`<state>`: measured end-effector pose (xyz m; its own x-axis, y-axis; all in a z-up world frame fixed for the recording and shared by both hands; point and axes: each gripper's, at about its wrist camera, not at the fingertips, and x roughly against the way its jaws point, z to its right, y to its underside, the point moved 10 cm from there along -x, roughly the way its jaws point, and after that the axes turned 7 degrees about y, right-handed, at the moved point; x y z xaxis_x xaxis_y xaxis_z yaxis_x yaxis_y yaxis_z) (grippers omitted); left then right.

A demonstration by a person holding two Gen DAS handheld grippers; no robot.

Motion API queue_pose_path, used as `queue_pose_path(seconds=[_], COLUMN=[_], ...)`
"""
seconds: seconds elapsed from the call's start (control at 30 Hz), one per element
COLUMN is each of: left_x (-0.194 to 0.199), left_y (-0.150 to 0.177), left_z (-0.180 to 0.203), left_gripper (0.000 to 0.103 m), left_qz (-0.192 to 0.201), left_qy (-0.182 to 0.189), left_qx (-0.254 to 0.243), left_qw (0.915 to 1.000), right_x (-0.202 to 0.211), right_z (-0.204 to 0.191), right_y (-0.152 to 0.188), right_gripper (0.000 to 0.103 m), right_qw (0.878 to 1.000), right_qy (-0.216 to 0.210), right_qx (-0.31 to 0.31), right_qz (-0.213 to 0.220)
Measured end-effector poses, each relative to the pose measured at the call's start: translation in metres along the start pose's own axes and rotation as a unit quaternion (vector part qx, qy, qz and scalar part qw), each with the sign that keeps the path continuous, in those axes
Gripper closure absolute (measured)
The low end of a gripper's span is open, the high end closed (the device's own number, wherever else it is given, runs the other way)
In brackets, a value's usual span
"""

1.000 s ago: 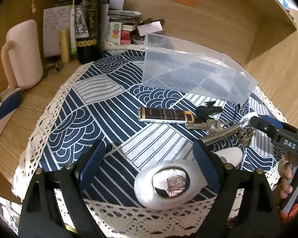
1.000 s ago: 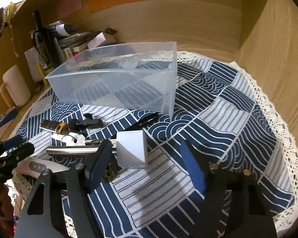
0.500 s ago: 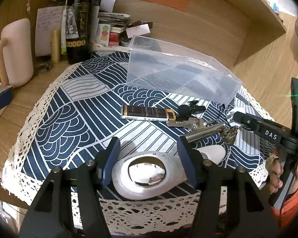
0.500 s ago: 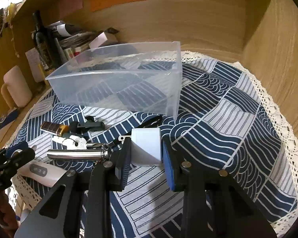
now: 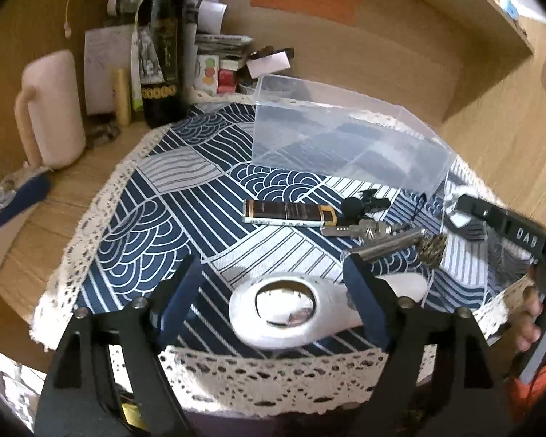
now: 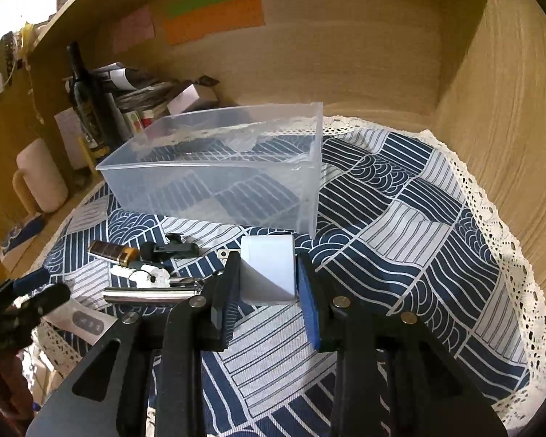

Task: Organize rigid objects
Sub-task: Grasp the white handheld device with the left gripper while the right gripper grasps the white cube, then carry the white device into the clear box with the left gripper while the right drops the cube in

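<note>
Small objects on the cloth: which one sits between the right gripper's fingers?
The white cube, between the right gripper's blue pads; the keys, lighter and metal tube lie apart, leftward.

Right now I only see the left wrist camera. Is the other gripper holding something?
Observer: Yes. The right gripper is shut on a white cube.
Operator: Where could it put that?
Observer: A clear box stands just behind the cube, open side up.
Operator: Can you see any buttons anywhere?
Observer: Yes. A white gadget beside the left gripper shows a grey panel of small buttons.
</note>
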<state>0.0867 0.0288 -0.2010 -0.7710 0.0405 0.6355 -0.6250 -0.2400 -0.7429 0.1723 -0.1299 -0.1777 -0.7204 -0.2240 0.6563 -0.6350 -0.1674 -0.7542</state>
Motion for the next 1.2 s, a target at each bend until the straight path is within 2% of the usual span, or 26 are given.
queue_pose_path(seconds=[0.13,0.2,0.23,0.4,0.47,0.53,0.57,0.6,0.67,0.8,1.03,1.2], left_x=[0.004,0.005,0.005,0.007,0.007,-0.001,-0.002,-0.003,-0.003,-0.003,0.000,0.013], left_y=[0.006,0.006,0.005,0.003,0.002,0.009,0.009,0.010,0.009,0.006,-0.003,-0.032], left_z=[0.000,0.003,0.005,0.009,0.004,0.005,0.005,0.005,0.007,0.004,0.004,0.004], left_gripper=[0.024,0.041,0.041,0.040,0.028,0.027,0.027,0.027,0.035,0.039,0.040,0.040], left_qz=[0.008,0.012,0.015,0.024,0.025,0.001,0.004,0.003,0.004,0.007,0.008,0.034], left_qy=[-0.010,-0.001,0.000,-0.014,-0.031,-0.015,-0.006,-0.002,0.004,0.005,0.009,0.012], left_qx=[-0.006,-0.009,-0.016,-0.037,-0.032,-0.024,-0.013,-0.008,-0.007,0.002,0.002,-0.003], left_qw=[0.9999,0.9999,0.9998,0.9989,0.9987,0.9996,0.9999,1.0000,1.0000,1.0000,0.9999,0.9994], right_x=[0.001,0.002,0.002,0.005,0.006,0.008,0.008,0.009,0.009,0.011,0.017,0.024], right_z=[-0.004,-0.006,-0.007,-0.009,-0.009,-0.009,-0.009,-0.009,-0.010,-0.010,-0.007,-0.007], right_y=[0.003,0.004,0.004,0.005,0.004,0.004,0.005,0.005,0.006,0.006,-0.006,-0.020], right_gripper=[0.076,0.076,0.076,0.076,0.075,0.075,0.075,0.075,0.075,0.075,0.075,0.075], right_qw=[1.000,1.000,1.000,1.000,1.000,1.000,1.000,1.000,1.000,1.000,0.999,0.999], right_qy=[-0.008,-0.012,-0.013,-0.018,-0.020,-0.021,-0.021,-0.020,-0.020,-0.017,-0.014,-0.008], right_qx=[0.005,0.008,0.009,0.013,0.012,0.011,0.011,0.010,0.008,0.012,0.007,0.014], right_qz=[0.000,0.000,0.000,0.004,0.006,0.008,0.009,0.009,0.008,0.010,0.029,0.046])
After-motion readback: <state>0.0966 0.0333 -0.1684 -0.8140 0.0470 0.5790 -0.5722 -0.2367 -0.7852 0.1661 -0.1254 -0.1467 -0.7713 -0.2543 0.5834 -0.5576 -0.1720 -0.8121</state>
